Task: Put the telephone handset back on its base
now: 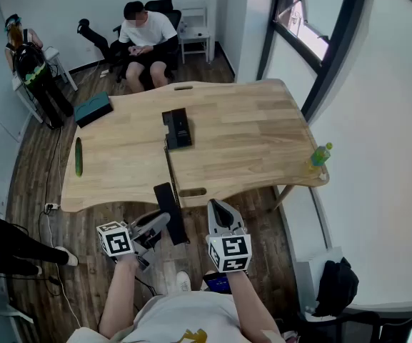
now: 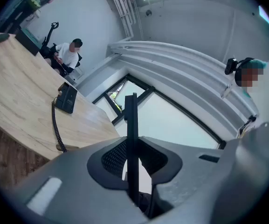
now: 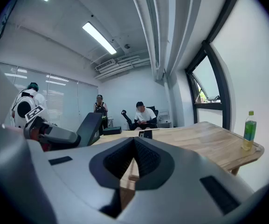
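The black telephone base (image 1: 178, 128) lies near the middle of the wooden table (image 1: 248, 141). A coiled cord (image 1: 168, 166) runs from it over the front edge to the black handset (image 1: 171, 213), which hangs off the table below that edge. My left gripper (image 1: 163, 221) is shut on the handset; in the left gripper view the handset (image 2: 131, 139) shows edge-on between the jaws, with the base (image 2: 66, 98) far off. My right gripper (image 1: 217, 209) is shut and holds nothing, just right of the handset; its jaws meet in the right gripper view (image 3: 134, 158).
A green cucumber (image 1: 79, 156) and a teal case (image 1: 93, 108) lie on the table's left side. A green bottle (image 1: 320, 156) stands at its right corner. A person (image 1: 147, 38) sits in a chair beyond the far edge. A window wall runs along the right.
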{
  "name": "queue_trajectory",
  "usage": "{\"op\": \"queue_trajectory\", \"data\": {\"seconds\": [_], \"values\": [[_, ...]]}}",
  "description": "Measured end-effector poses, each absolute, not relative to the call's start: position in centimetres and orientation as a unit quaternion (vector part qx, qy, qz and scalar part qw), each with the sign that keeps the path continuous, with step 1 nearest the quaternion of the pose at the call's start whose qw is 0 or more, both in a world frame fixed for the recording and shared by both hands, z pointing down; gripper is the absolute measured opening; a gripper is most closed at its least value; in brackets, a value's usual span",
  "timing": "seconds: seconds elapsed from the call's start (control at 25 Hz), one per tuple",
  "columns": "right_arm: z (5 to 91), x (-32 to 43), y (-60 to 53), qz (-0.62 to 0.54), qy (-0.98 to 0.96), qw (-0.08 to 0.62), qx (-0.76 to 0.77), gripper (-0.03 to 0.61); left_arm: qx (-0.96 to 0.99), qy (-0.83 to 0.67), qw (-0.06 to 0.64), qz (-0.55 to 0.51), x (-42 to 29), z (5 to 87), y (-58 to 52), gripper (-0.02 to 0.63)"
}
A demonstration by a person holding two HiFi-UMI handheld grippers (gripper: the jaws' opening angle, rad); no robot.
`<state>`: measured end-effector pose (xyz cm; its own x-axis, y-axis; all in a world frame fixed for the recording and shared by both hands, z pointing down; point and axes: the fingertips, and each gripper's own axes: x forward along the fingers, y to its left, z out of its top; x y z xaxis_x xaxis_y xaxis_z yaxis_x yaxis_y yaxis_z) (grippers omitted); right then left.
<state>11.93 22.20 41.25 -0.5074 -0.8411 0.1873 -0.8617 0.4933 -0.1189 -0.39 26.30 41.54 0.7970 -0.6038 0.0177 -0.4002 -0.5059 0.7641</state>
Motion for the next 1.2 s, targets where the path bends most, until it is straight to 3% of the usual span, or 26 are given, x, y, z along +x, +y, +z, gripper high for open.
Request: {"op": "queue_trajectory", "data": {"seconds": [0.48, 1.2], "values": [[42.2, 12.5, 23.0, 0.088, -0.861, 0.071, 0.495, 0.003, 0.861, -0.273, 0.413, -0.116, 0.6, 42.2, 27.0, 0.072], [41.0, 15.1, 21.3, 0.097, -0.872, 0.036, 0.479, 0.003, 0.85, -0.303, 0.412, -0.127, 1.3, 42.4, 25.2, 0.072]]}}
